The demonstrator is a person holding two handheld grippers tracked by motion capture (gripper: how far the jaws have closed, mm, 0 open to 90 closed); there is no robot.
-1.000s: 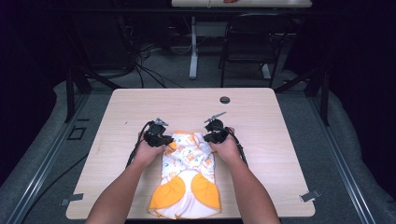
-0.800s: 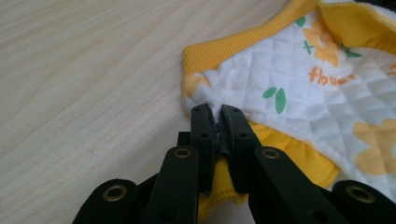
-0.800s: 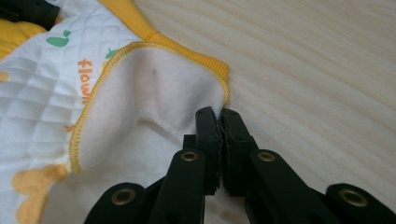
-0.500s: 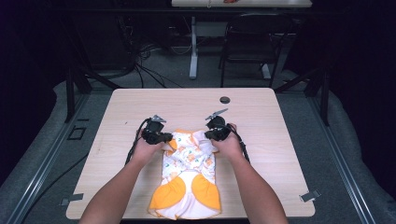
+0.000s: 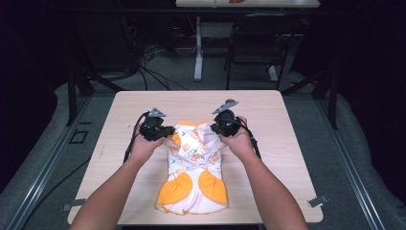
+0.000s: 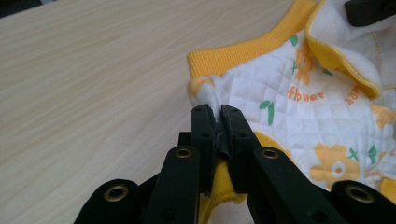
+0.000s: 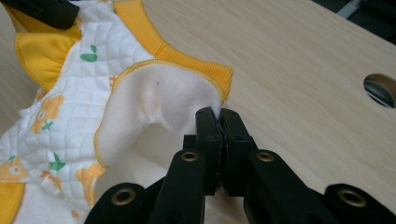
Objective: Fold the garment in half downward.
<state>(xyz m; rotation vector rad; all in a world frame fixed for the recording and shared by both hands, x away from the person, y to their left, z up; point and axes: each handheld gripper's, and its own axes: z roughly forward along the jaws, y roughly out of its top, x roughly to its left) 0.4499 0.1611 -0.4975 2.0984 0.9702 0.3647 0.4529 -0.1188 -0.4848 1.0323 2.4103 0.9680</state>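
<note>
A small white quilted garment with orange flower print and yellow-orange trim lies on the wooden table, its hem toward the front edge. My left gripper is shut on the garment's left shoulder corner, fabric pinched between its jaws. On the other side, my right gripper is shut on the right shoulder corner, and the garment's fleecy white lining is folded outward there, held at the gripper's tips. Both shoulders are lifted a little off the table.
A round dark hole sits in the tabletop near the far edge. Behind the table stand a chair, a white table leg and loose cables on the floor.
Both grippers have drawn slightly toward the far side and upward with the garment's shoulders. The right shoulder now shows more of its white lining.
</note>
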